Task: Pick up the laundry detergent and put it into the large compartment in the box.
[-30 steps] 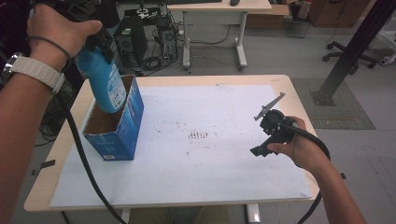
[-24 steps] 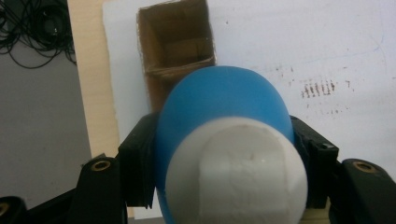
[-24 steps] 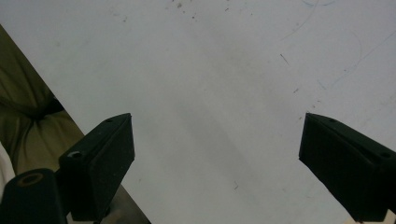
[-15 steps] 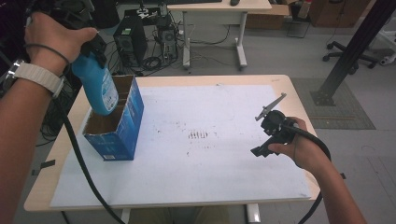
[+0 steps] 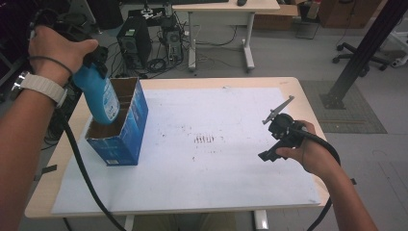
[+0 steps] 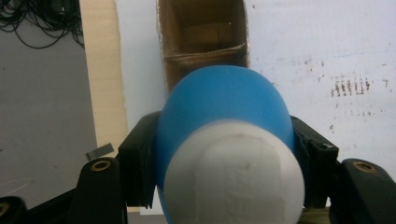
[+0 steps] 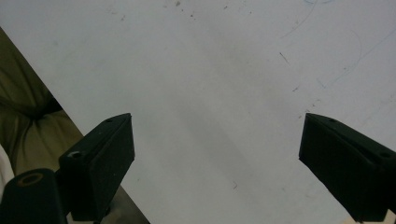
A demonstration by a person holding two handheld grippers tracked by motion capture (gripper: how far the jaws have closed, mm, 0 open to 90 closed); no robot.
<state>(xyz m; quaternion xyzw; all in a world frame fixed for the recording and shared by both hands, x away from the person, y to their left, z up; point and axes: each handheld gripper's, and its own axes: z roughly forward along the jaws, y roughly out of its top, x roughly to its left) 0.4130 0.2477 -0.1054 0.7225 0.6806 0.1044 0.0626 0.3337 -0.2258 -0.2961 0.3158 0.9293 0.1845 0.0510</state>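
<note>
A blue bottle (image 5: 102,98) with a white end (image 6: 233,175) hangs tilted over a blue cardboard box (image 5: 124,139) at the table's left. My left gripper (image 5: 94,63) is shut on the bottle's upper part, and its fingers (image 6: 140,158) press both sides. The bottle's lower end (image 6: 224,102) sits over the box's open brown inside (image 6: 205,42), which has a cardboard divider. My right gripper (image 5: 267,155) rests low at the table's right and is open, with nothing but the white sheet between its fingers (image 7: 105,158).
A white sheet (image 5: 216,173) with small dark marks covers the wooden table (image 5: 308,110). The table's near edge and a trouser leg (image 7: 23,121) lie just behind the right gripper. Computers, cables and a desk stand on the floor beyond the table.
My left gripper has come down and slightly left with the bottle, bringing its lower end closer to the box's opening. The right gripper has stayed put.
</note>
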